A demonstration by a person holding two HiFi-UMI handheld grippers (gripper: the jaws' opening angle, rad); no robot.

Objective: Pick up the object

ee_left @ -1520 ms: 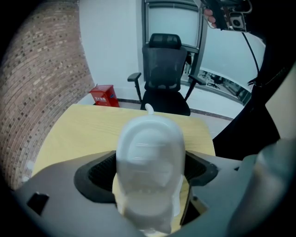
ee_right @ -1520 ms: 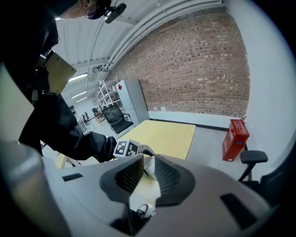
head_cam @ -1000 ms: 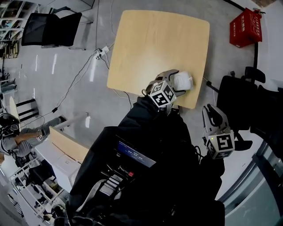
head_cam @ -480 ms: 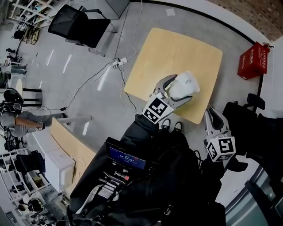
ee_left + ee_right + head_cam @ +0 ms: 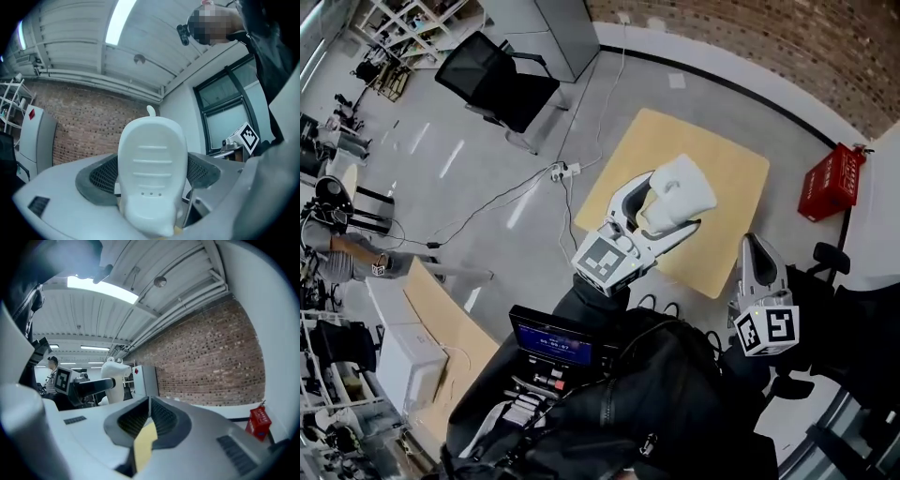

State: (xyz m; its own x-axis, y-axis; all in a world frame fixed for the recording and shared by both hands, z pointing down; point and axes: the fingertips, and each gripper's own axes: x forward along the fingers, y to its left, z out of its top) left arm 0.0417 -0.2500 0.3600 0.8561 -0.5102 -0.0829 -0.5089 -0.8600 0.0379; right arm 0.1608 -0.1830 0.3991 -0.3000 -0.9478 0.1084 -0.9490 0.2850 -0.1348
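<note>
A white plastic object (image 5: 679,191) with shallow ridges on one face is clamped in my left gripper (image 5: 664,208), raised well above the square wooden table (image 5: 731,164). In the left gripper view the white object (image 5: 151,173) fills the gap between the two dark pads and points up toward the ceiling. My right gripper (image 5: 757,257) hangs at the right, off the table's near corner, its jaws pressed together with nothing in them (image 5: 149,420). The right gripper view also catches the white object (image 5: 114,376) and the left gripper's marker cube (image 5: 62,378) at the left.
A black office chair (image 5: 499,80) stands on the grey floor at the upper left, with cables (image 5: 516,187) running to a power strip. A red box (image 5: 827,183) sits beside the table at the right. A brick wall (image 5: 750,47) runs along the top. A person (image 5: 342,258) sits at the far left.
My left gripper has lifted the white object up off the table's near edge and carried it higher. The head view has swung up, showing more floor and the brick wall.
</note>
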